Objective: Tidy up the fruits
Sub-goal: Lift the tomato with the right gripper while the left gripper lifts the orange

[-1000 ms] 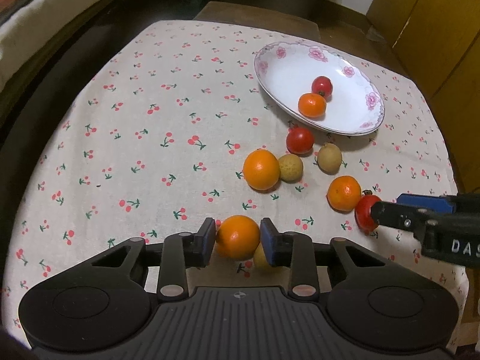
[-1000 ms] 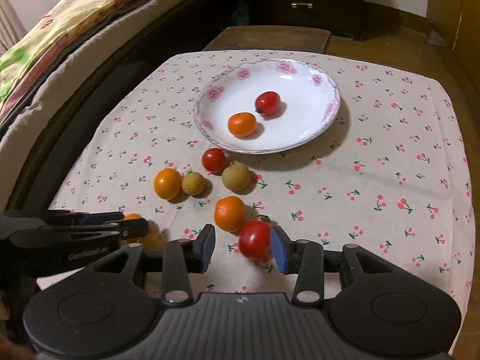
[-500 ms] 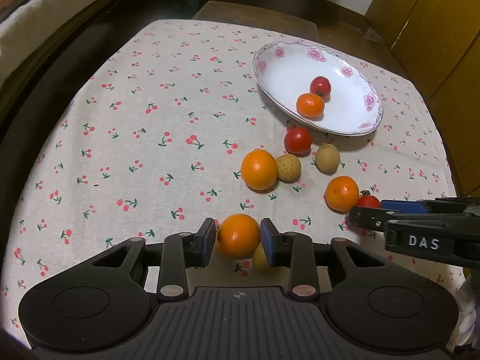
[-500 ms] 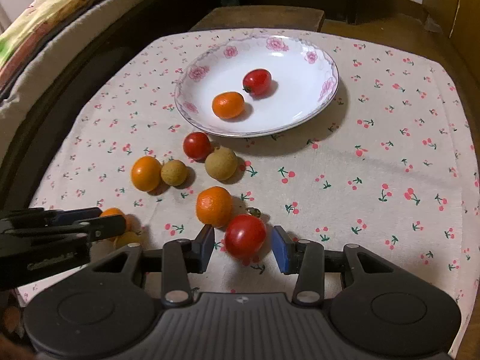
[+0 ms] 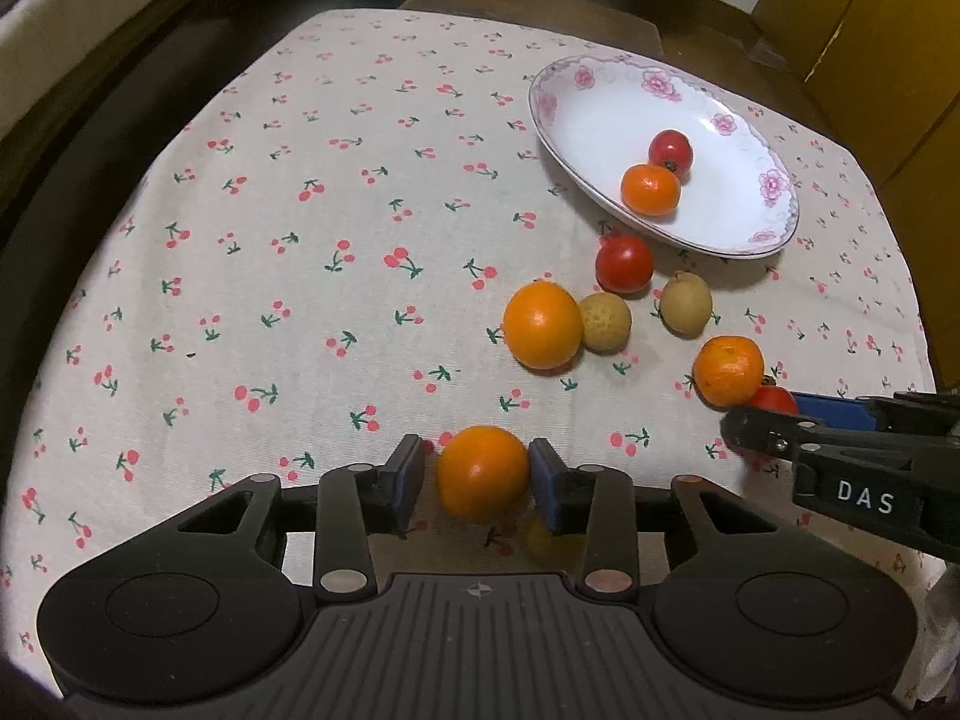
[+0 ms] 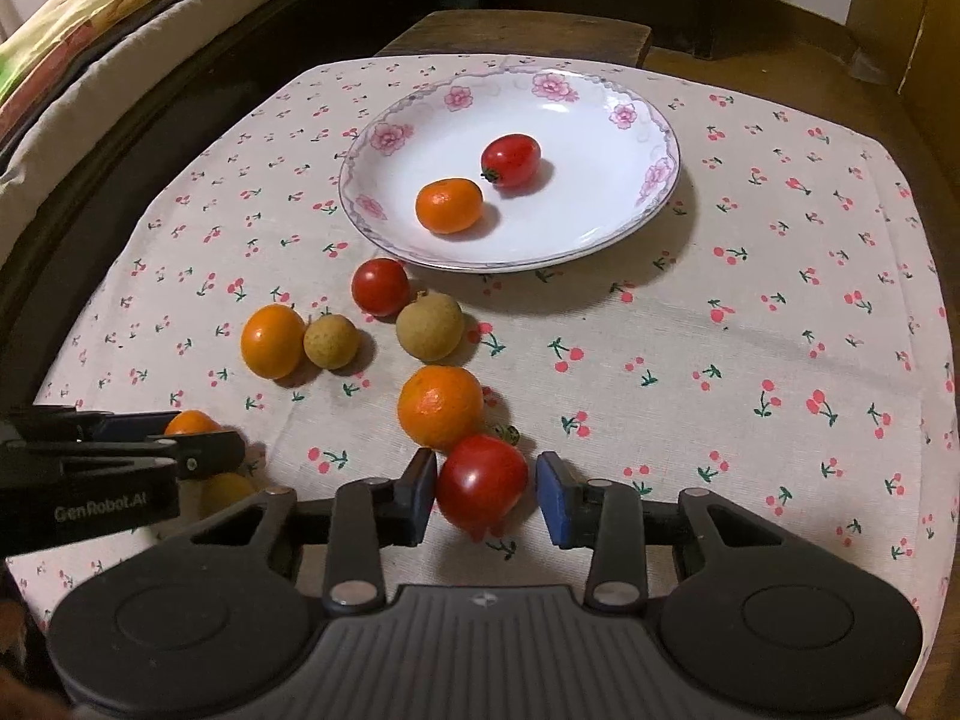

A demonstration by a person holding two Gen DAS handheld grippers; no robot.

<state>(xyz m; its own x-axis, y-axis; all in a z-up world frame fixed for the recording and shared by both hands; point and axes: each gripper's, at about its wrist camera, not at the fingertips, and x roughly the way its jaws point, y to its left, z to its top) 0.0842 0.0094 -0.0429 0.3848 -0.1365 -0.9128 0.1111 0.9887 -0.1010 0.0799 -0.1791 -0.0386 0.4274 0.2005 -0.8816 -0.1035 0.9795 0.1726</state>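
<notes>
While a cherry-printed cloth covered the desk [image 6: 750,324] beside a dark-framed bed [image 6: 90,60], we saw a white flower-rimmed plate [image 6: 600,96] holding a tomato and a mandarin, with loose fruits just before it. Our left tool [image 5: 477,477], easing apart, flanked a round orange fruit [image 5: 483,471]; our right tool [image 6: 486,489], narrowing, bracketed a red tomato [image 6: 480,480], its right pad clear.

table [image 6: 780,324], cherry-print cloth [image 5: 300,240], plate [image 6: 600,240], loose fruits [image 6: 429,325]

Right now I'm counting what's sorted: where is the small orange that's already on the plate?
In the right wrist view, the small orange sits left of centre in the flowered plate, just below-left of the red tomato.
</notes>
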